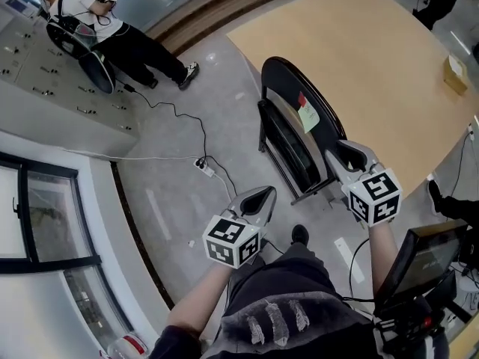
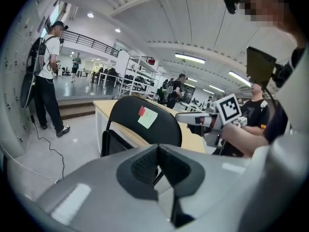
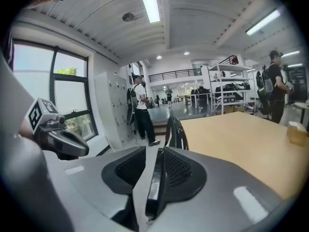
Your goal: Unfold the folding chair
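The black folding chair (image 1: 296, 129) stands folded on the floor against the edge of the wooden table, with a red and a green sticky note (image 1: 307, 113) on its backrest. My left gripper (image 1: 266, 193) is shut and empty, a short way in front of the chair (image 2: 145, 122). My right gripper (image 1: 337, 146) hovers close to the backrest's right edge; whether it touches I cannot tell. In the right gripper view its jaws (image 3: 152, 150) stand slightly open with nothing between them, and the chair (image 3: 175, 129) shows edge-on ahead.
A large wooden table (image 1: 374, 58) lies behind the chair, with a small cardboard box (image 1: 454, 73) at its far side. A power strip and cable (image 1: 202, 167) lie on the floor to the left. A person (image 1: 112, 28) stands by grey lockers. A monitor (image 1: 426, 260) sits at lower right.
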`<action>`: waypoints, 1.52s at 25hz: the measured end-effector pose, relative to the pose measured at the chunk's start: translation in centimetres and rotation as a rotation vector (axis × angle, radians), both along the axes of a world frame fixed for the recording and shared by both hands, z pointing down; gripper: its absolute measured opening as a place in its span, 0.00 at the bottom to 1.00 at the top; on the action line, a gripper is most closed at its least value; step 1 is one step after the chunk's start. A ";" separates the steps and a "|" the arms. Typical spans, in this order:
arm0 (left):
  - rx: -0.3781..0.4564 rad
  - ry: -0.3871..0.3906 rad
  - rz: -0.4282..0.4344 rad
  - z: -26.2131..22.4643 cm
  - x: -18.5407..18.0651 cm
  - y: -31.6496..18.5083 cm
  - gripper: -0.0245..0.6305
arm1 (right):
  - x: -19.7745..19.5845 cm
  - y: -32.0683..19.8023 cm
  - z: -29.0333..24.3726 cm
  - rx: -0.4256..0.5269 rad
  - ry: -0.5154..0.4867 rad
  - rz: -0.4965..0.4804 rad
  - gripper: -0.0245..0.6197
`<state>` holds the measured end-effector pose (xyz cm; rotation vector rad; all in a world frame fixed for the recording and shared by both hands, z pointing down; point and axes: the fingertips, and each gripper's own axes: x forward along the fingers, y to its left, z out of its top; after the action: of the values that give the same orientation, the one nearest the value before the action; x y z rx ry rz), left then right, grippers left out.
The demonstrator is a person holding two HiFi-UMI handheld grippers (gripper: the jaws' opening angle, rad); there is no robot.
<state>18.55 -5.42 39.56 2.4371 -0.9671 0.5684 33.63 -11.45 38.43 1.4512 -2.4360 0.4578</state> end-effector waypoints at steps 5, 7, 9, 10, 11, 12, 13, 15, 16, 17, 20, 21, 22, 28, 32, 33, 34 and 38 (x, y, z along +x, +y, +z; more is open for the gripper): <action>-0.095 -0.003 0.007 5.3 3.4 -3.6 0.04 | 2.8 -2.6 1.6 -0.007 0.123 0.075 0.17; -0.116 -0.045 -0.009 7.6 3.8 -5.1 0.04 | 3.2 -2.3 1.7 -0.015 0.144 0.091 0.21; -0.124 -0.085 -0.013 9.2 3.5 -6.2 0.04 | 3.3 -1.8 1.7 -0.022 0.175 0.119 0.33; -0.131 -0.099 -0.010 10.0 3.3 -6.7 0.04 | 3.3 -1.7 1.8 -0.026 0.194 0.134 0.34; -0.142 -0.107 -0.005 10.8 3.2 -7.1 0.04 | 3.4 -1.9 1.9 -0.034 0.216 0.146 0.38; -0.154 -0.112 0.000 11.7 3.1 -7.6 0.04 | 3.4 -2.3 2.2 -0.046 0.240 0.155 0.44; -0.168 -0.114 0.005 12.6 3.0 -8.1 0.05 | 3.3 -2.8 2.6 -0.059 0.264 0.164 0.48; -0.204 -0.116 0.016 14.3 3.0 -9.1 0.15 | 3.0 -4.0 3.1 -0.085 0.304 0.176 0.54; -0.222 -0.119 0.022 15.1 3.1 -9.6 0.19 | 2.7 -4.6 3.4 -0.098 0.319 0.177 0.54; -0.240 -0.123 0.028 15.8 3.4 -10.0 0.23 | 2.5 -5.2 3.7 -0.116 0.331 0.174 0.55; -0.317 -0.123 0.053 18.3 5.2 -11.1 0.46 | 1.9 -6.3 5.1 -0.179 0.361 0.142 0.55; -0.346 -0.121 0.058 19.1 5.9 -11.5 0.52 | 1.8 -6.6 5.5 -0.196 0.372 0.133 0.55; -0.369 -0.120 0.059 19.8 6.6 -11.8 0.53 | 1.8 -6.8 5.9 -0.211 0.383 0.125 0.54; -0.376 -0.175 0.021 22.6 9.0 -14.4 0.59 | 2.2 -7.1 8.0 -0.260 0.510 0.111 0.47; -0.335 -0.242 0.019 23.9 9.8 -15.2 0.61 | 2.5 -7.3 8.0 -0.243 0.547 0.120 0.42; -0.343 -0.240 0.015 24.2 10.0 -15.3 0.62 | 2.5 -7.2 8.1 -0.250 0.534 0.116 0.41; -0.357 -0.229 0.008 24.5 10.2 -15.4 0.62 | 2.5 -7.2 8.2 -0.258 0.520 0.112 0.40; -0.434 -0.169 -0.012 25.7 10.8 -15.3 0.62 | 2.2 -7.3 8.6 -0.282 0.457 0.088 0.35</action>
<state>29.34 -20.70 65.22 2.0206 -0.8197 0.8902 35.87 -18.71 47.07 1.3671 -1.8762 0.4128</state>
